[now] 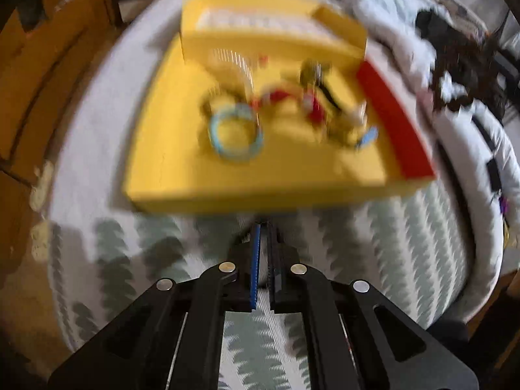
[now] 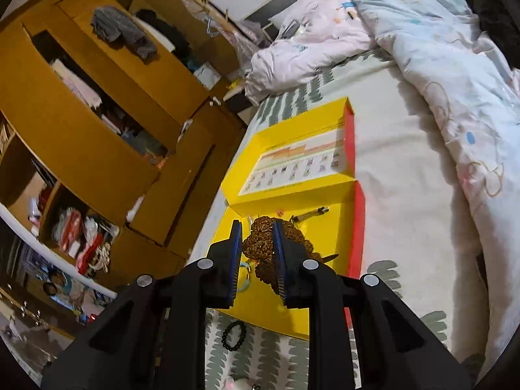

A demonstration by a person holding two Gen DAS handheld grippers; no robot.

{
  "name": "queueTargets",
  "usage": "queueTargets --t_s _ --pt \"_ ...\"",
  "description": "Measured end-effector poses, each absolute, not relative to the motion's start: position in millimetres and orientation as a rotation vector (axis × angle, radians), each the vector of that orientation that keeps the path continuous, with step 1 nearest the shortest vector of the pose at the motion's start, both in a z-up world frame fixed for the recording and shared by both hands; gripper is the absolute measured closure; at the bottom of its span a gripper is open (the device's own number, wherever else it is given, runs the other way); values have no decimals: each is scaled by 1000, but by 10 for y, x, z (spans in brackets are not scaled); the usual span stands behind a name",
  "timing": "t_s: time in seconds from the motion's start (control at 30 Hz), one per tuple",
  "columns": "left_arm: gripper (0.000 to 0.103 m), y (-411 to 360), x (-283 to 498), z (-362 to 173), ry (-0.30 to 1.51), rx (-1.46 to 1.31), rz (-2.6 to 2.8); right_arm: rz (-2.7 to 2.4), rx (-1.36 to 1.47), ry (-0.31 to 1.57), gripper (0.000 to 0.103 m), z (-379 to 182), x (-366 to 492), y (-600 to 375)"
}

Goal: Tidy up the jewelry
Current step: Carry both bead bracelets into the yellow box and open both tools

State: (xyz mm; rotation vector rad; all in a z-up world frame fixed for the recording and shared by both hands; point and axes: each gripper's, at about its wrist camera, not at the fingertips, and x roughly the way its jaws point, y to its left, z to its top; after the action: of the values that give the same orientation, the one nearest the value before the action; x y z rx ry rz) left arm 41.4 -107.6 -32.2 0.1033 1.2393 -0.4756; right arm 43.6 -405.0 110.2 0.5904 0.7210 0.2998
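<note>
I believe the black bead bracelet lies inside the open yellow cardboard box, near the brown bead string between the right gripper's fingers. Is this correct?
Not quite. The right wrist view shows the black bead bracelet lying outside the open yellow cardboard box, on the leaf-patterned bed sheet just before its edge. The brown bead string is indeed between the right gripper's fingers.

rumpled quilt, wooden wardrobe, leaf-print bedsheet

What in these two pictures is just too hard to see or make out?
- Left view: motion blur smears the jewelry pile on the yellow box; only a blue bracelet reads.
- Right view: the right tongs cover part of the brown beads; grip contact unclear.
- Right view: the leaflet print is too small.
- Right view: the black bracelet is partly behind the tongs.
</note>
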Motion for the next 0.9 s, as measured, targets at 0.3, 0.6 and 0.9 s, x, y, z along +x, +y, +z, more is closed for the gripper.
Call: queueTargets --t_s 0.3,0.6,0.9 --pt "59 -1182 389 -684 1297 201 -408 319 553 752 83 1066 432 -3817" --pt "63 -1219 454 -1026 1356 259 -350 339 540 762 83 1070 436 -3711" --pt "93 -1158 459 -1031 1333 239 -312 356 530 755 83 1113 428 -3637"
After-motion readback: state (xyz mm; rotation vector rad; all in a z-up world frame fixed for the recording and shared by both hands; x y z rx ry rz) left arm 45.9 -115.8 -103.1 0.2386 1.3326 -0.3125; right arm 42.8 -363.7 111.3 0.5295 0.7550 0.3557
